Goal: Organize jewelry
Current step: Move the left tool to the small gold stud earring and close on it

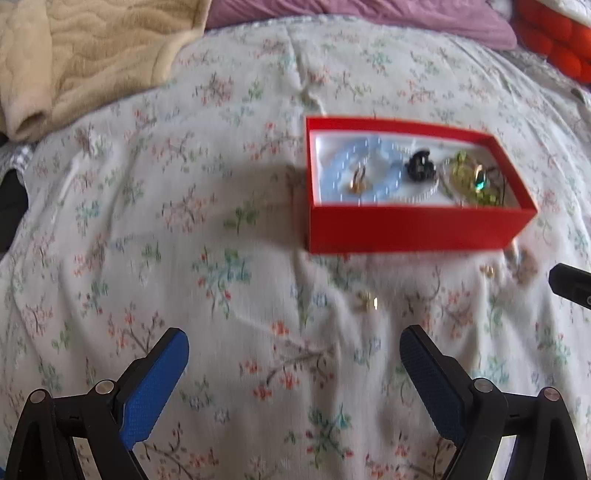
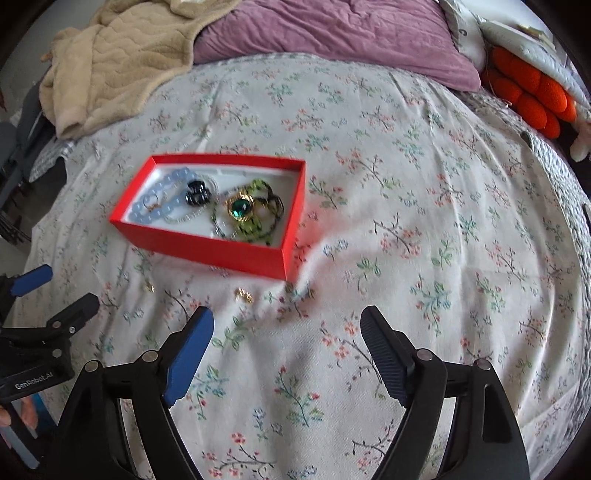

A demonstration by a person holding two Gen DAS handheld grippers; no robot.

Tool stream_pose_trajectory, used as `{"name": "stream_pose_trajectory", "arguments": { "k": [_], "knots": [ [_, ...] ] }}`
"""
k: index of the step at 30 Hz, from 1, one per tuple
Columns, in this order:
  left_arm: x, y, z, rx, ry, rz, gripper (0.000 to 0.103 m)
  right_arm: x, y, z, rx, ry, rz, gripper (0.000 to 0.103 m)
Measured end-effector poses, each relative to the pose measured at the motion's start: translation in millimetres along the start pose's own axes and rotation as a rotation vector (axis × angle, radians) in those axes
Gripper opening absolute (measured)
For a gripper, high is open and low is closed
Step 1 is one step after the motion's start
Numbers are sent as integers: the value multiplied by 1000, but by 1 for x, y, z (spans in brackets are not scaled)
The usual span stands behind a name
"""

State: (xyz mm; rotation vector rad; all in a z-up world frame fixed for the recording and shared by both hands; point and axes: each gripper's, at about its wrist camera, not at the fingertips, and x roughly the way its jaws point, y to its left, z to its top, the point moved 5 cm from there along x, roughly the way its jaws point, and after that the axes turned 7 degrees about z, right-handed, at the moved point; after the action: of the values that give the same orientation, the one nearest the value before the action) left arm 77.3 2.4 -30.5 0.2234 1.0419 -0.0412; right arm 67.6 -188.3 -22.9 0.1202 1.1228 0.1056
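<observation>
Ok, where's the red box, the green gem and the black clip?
red box [image 2: 218, 249], right wrist view, front wall.
green gem [image 2: 241, 209], right wrist view, middle of the stone.
black clip [image 2: 197, 196], right wrist view, its top.

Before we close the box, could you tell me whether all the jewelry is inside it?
No, two small gold pieces lie on the bedspread before the red box.

Between the wide-spread fingers of the right gripper lies bare floral bedspread, open toward 12 and 3 o'clock. At 11 o'clock the red box blocks the way, with two small gold earrings loose on the cloth just before it. The left gripper crowds the 9 o'clock side; a beige blanket and purple pillow close the far edge.
</observation>
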Motion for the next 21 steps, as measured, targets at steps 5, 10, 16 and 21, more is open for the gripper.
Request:
{"name": "stream_pose_trajectory", "arguments": {
  "k": [5, 10, 16, 21],
  "knots": [
    [8, -4, -16, 23, 31, -11, 95, 10, -7, -17, 18, 64, -41, 84],
    [25, -11, -33, 66, 73, -11, 95, 26, -11, -33, -3, 125, -72, 84],
    [41, -24, -43, 120, 82, -24, 95, 51, -11, -52, -57, 181, -101, 88],
    [43, -26, -38, 119, 43, -47, 95, 55, -15, -55, -78, 149, -117, 103]
  ]
}}
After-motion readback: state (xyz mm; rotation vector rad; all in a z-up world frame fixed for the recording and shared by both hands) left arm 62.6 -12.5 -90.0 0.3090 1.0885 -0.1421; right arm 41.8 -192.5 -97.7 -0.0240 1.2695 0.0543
